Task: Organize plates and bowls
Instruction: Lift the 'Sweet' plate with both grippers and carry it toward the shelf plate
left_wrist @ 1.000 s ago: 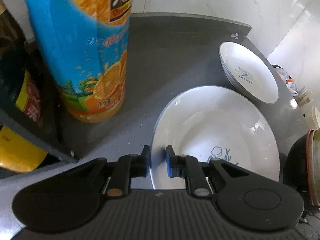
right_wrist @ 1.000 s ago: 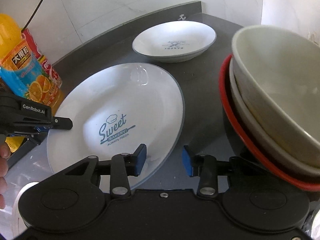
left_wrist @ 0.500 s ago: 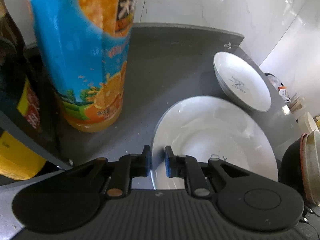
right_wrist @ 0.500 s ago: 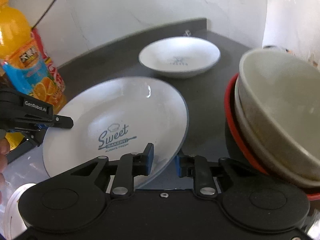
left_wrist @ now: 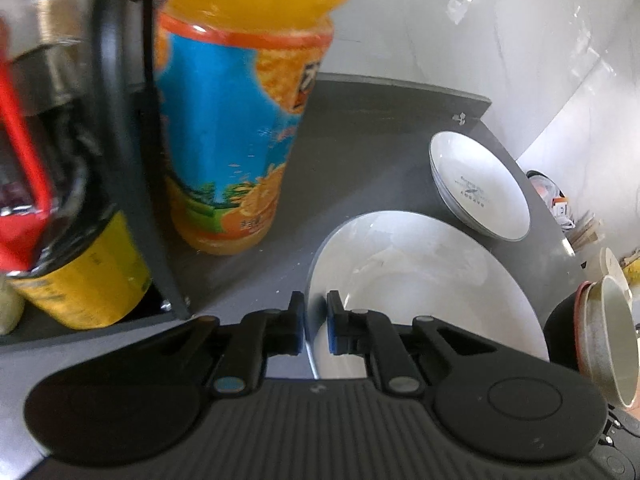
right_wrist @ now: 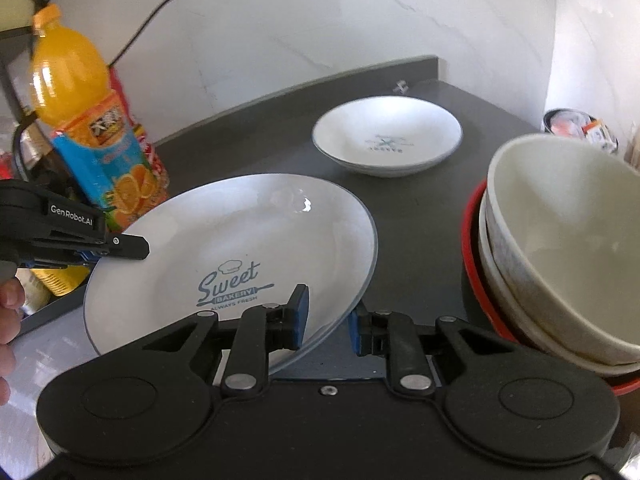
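A: Item 1, large plate [right_wrist: 240,240]. Orientation?
B: Tilted, face up; long axis runs from left gripper [left_wrist: 315,328] to the far right rim. Near edge raised off the grey counter [right_wrist: 420,216]. Sits w/ the juice bottle [right_wrist: 92,136] just beside its left rim.
A: Held how?
B: Left gripper's jaws clenched on the left rim, seen in both views. Right gripper [right_wrist: 326,322]: jaws straddle the near rim, a gap at the right pad, so released, not clamping.
A: Look?
B: White, thin blue-grey rim line, blue "Sweet Bakery Always Fresh" print w/ chef hat, glossy.
A: Item 2?
B: Small plate [right_wrist: 386,138], white, same rim line, faint print; flat on counter beyond the large plate, apart from it.
A: Item 3?
B: Bowl stack [right_wrist: 560,248], right of the large plate: two cream bowls in a red-rimmed one, tilted. Cut off at frame edge.
A: Unclear bits?
B: Large plate's near rim hidden behind gripper bodies; rack [left_wrist: 120,160] contents left of the bottle blurred. A hand [right_wrist: 8,320] only partly in frame.
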### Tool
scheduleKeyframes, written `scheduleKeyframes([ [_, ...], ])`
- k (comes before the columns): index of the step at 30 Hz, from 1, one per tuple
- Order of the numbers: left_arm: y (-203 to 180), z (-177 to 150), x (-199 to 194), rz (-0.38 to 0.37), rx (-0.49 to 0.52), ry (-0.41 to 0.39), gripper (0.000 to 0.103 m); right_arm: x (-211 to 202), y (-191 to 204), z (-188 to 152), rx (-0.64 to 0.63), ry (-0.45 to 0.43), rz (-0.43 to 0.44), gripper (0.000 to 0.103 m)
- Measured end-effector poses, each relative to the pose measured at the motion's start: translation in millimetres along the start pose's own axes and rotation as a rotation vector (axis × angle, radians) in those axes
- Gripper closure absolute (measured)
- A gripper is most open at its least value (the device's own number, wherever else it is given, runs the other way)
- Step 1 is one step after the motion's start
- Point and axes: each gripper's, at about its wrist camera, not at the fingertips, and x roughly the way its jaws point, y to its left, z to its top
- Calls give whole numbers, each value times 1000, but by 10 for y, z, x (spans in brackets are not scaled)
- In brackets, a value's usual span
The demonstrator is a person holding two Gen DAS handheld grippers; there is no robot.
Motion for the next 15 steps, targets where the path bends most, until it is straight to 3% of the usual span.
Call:
scheduleKeyframes([
  [15,92,-291,-514,0,-33,-24,93,-482,168,-117,-88,-23,50,83],
])
